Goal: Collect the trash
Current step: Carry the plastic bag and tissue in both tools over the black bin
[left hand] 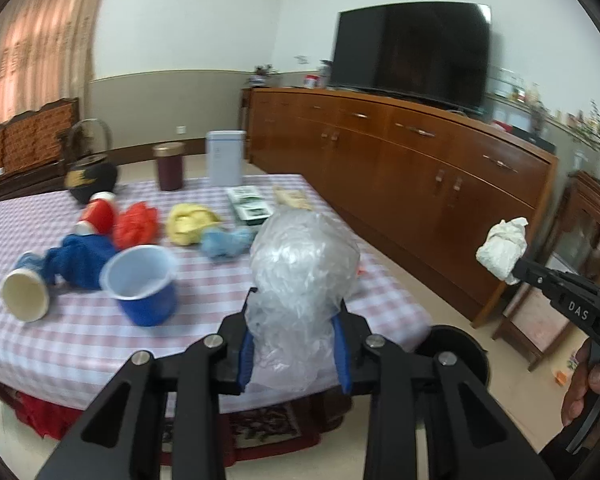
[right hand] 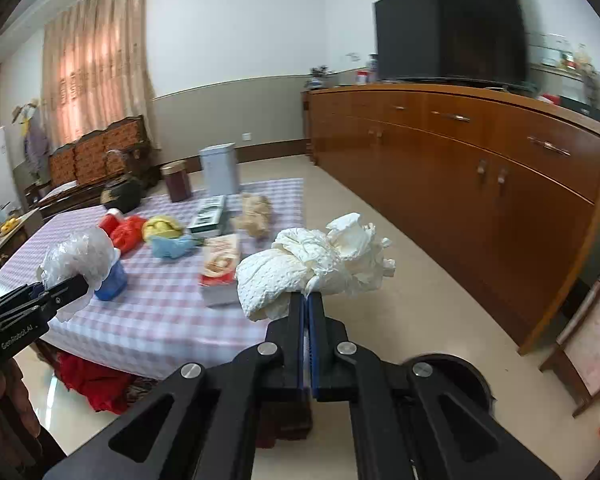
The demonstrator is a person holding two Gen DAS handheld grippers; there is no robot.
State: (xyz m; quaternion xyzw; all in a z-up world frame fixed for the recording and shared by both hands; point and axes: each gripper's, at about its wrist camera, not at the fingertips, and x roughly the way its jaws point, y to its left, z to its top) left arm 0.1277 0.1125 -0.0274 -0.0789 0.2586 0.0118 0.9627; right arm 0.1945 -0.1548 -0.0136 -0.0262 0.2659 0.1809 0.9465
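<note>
- Clamped between the blue-padded fingers of the left gripper (left hand: 294, 320) is a crumpled clear plastic bag (left hand: 302, 264), held in the air off the near edge of the checked table (left hand: 204, 292).
- Pinched by the nearly closed fingers of the right gripper (right hand: 309, 300) is a crumpled white tissue (right hand: 312, 264), held over the floor, to the right of the table.
- Just below and behind both grippers, a round black bin (right hand: 456, 376) is seen on the floor.
- Ahead of the left gripper, a blue cup (left hand: 144, 284), a paper cup (left hand: 25, 296), and red (left hand: 136, 224), yellow (left hand: 190, 222) and blue (left hand: 226, 242) crumpled scraps are seen on the table.
- Farther ahead, a wooden sideboard (right hand: 480, 184) carries a television (right hand: 448, 24).
</note>
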